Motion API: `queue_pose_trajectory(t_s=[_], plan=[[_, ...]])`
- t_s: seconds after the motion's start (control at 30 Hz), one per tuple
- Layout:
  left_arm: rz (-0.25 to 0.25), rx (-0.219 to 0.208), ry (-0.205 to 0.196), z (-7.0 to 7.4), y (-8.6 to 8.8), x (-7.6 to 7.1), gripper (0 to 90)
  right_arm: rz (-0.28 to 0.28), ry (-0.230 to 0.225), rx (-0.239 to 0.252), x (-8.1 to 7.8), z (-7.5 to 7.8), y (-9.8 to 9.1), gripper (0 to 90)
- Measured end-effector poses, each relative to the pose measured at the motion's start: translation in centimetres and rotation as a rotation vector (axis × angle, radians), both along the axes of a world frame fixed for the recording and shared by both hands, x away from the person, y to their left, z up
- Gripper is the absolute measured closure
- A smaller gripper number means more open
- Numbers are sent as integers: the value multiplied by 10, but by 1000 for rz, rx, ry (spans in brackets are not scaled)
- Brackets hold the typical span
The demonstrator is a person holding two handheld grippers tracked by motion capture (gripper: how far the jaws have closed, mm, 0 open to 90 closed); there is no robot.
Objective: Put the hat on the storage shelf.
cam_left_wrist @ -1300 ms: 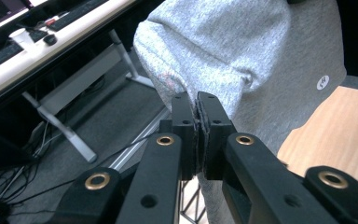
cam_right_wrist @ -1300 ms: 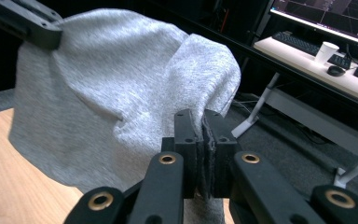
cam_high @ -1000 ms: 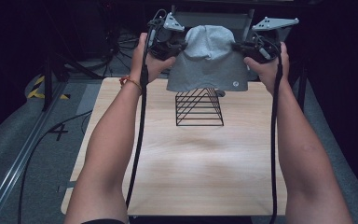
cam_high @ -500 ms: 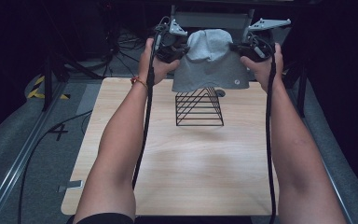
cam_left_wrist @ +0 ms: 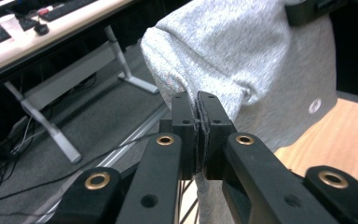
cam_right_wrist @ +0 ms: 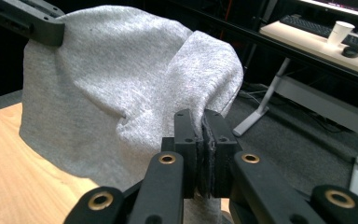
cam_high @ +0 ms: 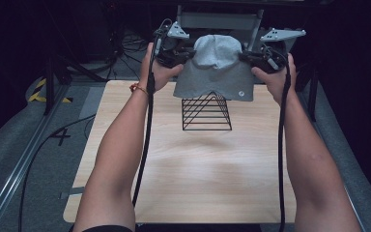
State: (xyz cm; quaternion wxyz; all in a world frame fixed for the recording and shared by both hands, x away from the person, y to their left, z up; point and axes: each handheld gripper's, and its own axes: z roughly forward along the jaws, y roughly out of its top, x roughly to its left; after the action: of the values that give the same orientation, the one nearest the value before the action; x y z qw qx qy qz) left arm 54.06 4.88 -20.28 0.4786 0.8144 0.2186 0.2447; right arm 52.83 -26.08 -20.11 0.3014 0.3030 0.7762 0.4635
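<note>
A grey cloth garment (cam_high: 216, 70) hangs in the air between both hands, above the far end of the wooden table (cam_high: 193, 169). My left gripper (cam_high: 189, 52) is shut on its left edge, and the pinched fabric (cam_left_wrist: 223, 60) shows between the black jaws of that gripper (cam_left_wrist: 196, 105). My right gripper (cam_high: 244, 56) is shut on the opposite edge; the cloth (cam_right_wrist: 121, 88) drapes away from that gripper (cam_right_wrist: 201, 122). A black wire rack (cam_high: 206, 112) stands on the table just under the cloth's lower hem, which covers the rack's top.
Metal frame legs (cam_high: 220, 21) stand behind the table's far edge. Cables (cam_high: 43, 140) run over the grey floor at the left. A desk with a keyboard and paper cup (cam_right_wrist: 344, 32) stands in the background. Bare tabletop lies in front of the rack.
Both hands have lifted the cloth slightly up and away from me; its hem now hangs higher over the rack. The grips are unchanged.
</note>
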Motion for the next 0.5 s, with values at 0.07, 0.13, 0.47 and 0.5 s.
queue_pose_trajectory(t_s=[0.07, 0.13, 0.47, 0.5], plan=[[-9, -15, -8, -1, 3, -6, 867, 9, -4, 9, -6, -1, -2, 857], [-23, -19, -2, -2, 5, -12, 867, 15, -9, 20, -11, -1, -4, 857], [-46, -34, -11, -4, 9, -26, 866, 25, -27, 32, -27, 1, -6, 857], [-45, -21, -10, -5, 8, -27, 867, 25, -27, 30, -27, 0, -6, 858]])
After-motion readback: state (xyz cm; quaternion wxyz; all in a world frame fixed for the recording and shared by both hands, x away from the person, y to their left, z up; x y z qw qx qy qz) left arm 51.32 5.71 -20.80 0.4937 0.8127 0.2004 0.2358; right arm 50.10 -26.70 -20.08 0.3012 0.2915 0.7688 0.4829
